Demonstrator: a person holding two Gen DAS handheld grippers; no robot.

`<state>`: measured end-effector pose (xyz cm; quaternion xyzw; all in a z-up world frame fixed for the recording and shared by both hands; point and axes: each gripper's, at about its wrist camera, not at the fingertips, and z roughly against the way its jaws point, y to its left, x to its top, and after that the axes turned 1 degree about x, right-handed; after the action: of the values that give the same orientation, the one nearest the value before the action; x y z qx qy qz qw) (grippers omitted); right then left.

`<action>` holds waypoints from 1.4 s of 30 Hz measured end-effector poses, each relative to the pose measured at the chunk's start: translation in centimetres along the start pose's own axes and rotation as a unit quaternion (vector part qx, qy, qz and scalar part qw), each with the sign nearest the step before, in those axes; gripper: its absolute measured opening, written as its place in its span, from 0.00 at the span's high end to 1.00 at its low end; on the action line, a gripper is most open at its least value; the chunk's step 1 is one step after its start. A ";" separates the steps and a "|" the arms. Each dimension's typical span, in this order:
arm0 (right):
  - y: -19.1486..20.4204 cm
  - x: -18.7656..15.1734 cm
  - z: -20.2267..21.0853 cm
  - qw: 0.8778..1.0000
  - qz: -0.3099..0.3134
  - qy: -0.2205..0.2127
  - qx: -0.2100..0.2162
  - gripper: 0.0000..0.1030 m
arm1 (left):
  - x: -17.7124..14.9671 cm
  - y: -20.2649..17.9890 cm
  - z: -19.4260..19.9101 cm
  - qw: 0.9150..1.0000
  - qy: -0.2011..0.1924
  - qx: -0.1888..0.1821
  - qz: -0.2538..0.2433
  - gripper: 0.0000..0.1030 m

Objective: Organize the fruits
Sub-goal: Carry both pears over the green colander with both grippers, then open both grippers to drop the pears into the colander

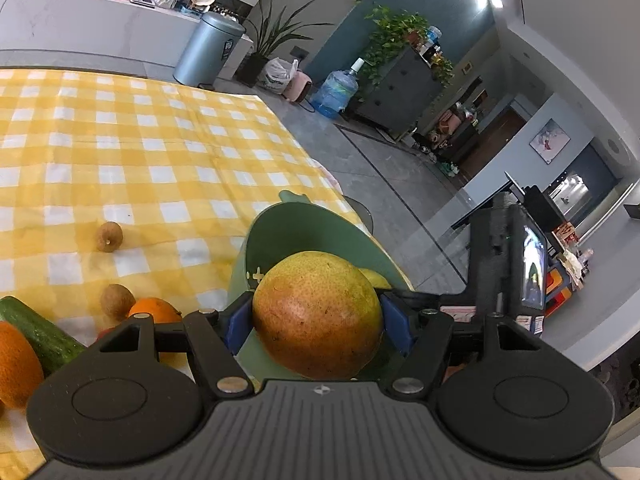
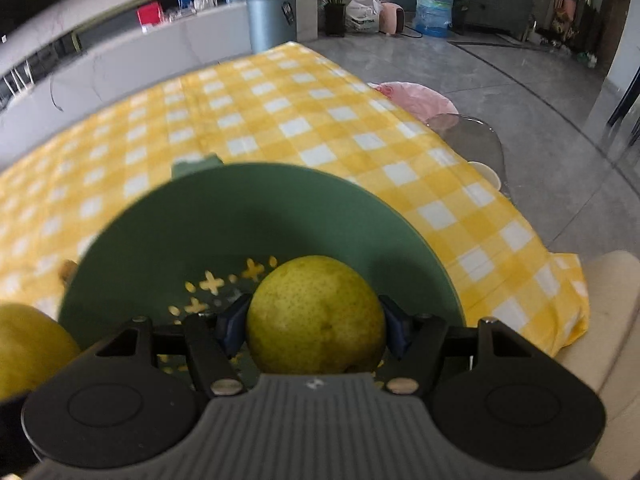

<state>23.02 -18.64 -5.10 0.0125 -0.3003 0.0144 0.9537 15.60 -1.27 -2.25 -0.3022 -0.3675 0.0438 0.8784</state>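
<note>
Here each tool carries a pear over the green bowl [image 2: 168, 232]. The left tool [image 1: 316, 320] is clenched on a reddish pear [image 1: 316, 316], its blue pads pressed on the widest part; the right tool [image 2: 314, 320] is clenched the same way on a green pear [image 2: 316, 316], which hangs low inside the bowl, just above the perforated bottom. Both pears look firm and fairly heavy, with smooth skin that could slip, so the hold across the middle seems the sound one; squeezing harder would likely bruise them. Setting them down gently rather than dropping them looks wise.

Counted: two pears, one per tool. On the counter [image 1: 120, 140], left of the bowl, lie two small brown fruits [image 1: 109, 236], perhaps kiwis, two oranges [image 1: 154, 310] and one cucumber [image 1: 36, 332]. A red scrap by the nearer orange is too hidden to name
</note>
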 end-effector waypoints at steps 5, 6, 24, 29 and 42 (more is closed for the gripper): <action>0.3 -0.1 0.0 1.000 0.008 0.003 -0.014 0.38 | 0.4 0.7 0.0 1.000 0.005 -0.013 0.019 0.25; 0.4 -0.1 0.0 1.000 0.010 0.000 -0.015 0.37 | 0.4 0.8 -0.1 1.000 0.006 -0.014 0.021 0.25; -8.6 -2.9 6.8 0.938 -0.215 -0.217 0.165 0.18 | 1.8 0.2 -1.0 1.000 0.011 -0.007 0.004 0.25; -9.2 -3.8 7.3 0.928 -0.212 -0.252 0.174 0.17 | 3.2 -2.3 -2.5 0.999 0.023 -0.004 -0.039 0.25; -10.0 -6.3 11.9 0.873 -0.196 -0.409 0.178 0.11 | 0.3 -6.9 -11.1 0.983 0.128 -0.008 -0.132 0.25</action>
<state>11.38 -29.11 0.91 0.2454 -0.6475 -0.1260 0.7104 22.25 -12.35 -4.28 -0.2615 -0.2890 -0.1147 0.9137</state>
